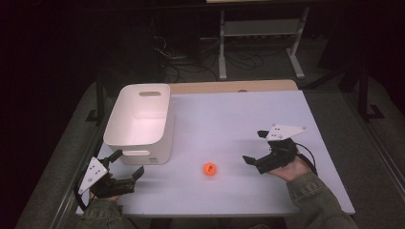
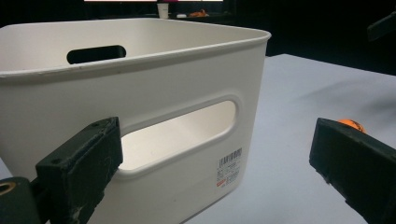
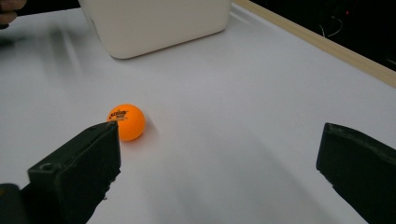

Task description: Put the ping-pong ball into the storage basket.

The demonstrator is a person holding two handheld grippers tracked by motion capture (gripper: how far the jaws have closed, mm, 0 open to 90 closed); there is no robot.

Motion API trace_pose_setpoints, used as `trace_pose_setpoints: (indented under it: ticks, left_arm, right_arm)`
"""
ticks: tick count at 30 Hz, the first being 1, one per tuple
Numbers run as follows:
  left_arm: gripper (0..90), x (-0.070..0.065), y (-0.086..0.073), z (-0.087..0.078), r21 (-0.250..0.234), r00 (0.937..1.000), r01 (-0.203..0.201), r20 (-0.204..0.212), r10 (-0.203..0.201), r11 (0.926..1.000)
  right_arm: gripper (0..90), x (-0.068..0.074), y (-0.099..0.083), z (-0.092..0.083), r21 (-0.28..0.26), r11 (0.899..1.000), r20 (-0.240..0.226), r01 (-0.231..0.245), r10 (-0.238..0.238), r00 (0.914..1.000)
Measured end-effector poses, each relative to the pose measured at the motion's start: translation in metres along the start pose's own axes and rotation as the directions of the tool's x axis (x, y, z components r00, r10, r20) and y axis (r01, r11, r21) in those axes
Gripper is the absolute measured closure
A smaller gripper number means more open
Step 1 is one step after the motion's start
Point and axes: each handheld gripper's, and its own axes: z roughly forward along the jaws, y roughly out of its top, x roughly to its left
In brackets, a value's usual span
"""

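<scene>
**Two open grippers, ball loose on table**

High view: orange ball (image 1: 209, 169) lies on the white table (image 1: 229, 119), at 4 o'clock from the white bin (image 1: 138, 123). Left gripper (image 1: 128, 164) at the bin's 7 o'clock, right gripper (image 1: 255, 147) at the ball's 2 o'clock; both jaws wide, empty.

Left gripper view: bin's handle slot ahead (barcode label beneath it).

Right gripper view: ball just beyond the left jaw, untouched.
</scene>
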Motion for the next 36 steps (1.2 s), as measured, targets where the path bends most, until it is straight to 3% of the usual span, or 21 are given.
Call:
trace_pose_setpoints:
  ticks: [21,36]
  left_arm:
    - [2.2,0.000,0.000,0.000,-0.001,1.0000,0.002,0.008,-0.002,1.0000]
    - [2.1,0.000,0.000,0.000,-0.001,0.9999,0.001,0.013,-0.001,1.0000]
  right_arm:
    - [0.0,0.009,0.011,0.014,0.033,0.999,-0.051,0.039,-0.038,0.9980]
    - [0.0,0.013,0.016,0.026,0.059,0.997,-0.087,0.044,-0.039,0.9955]
